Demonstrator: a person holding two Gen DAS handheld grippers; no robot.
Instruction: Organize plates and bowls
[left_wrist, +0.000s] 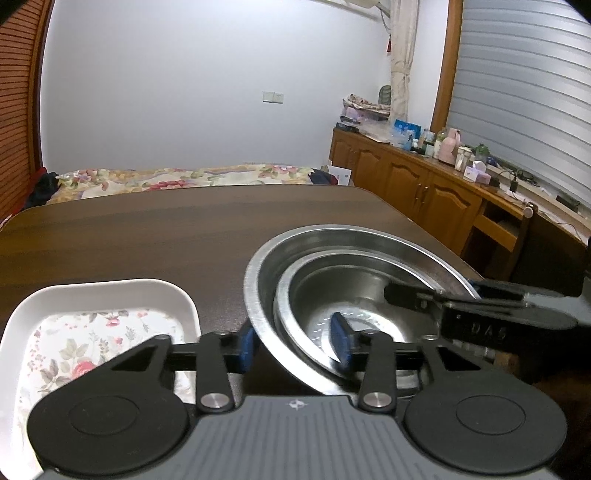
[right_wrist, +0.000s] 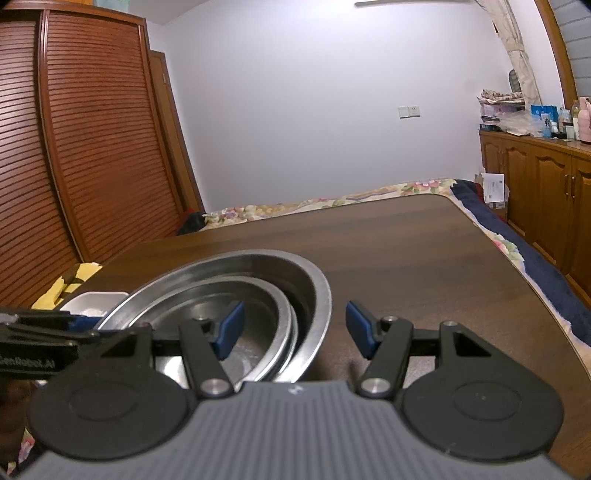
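Observation:
A large steel bowl stands on the dark wooden table with a smaller steel bowl nested inside it. My left gripper straddles their near left rims, one blue pad outside the large bowl and the other inside the small one. It is open, with a gap beside the inner pad. My right gripper is also open across the opposite side of the large bowl. Its left pad hangs inside the small bowl and its right pad stands just outside the rim. It also shows in the left wrist view as the right gripper.
A white rectangular tray with a floral bottom sits left of the bowls, also seen as the tray. Beyond the table lies a bed with a floral cover. Wooden cabinets line the right wall, a louvred wardrobe the left.

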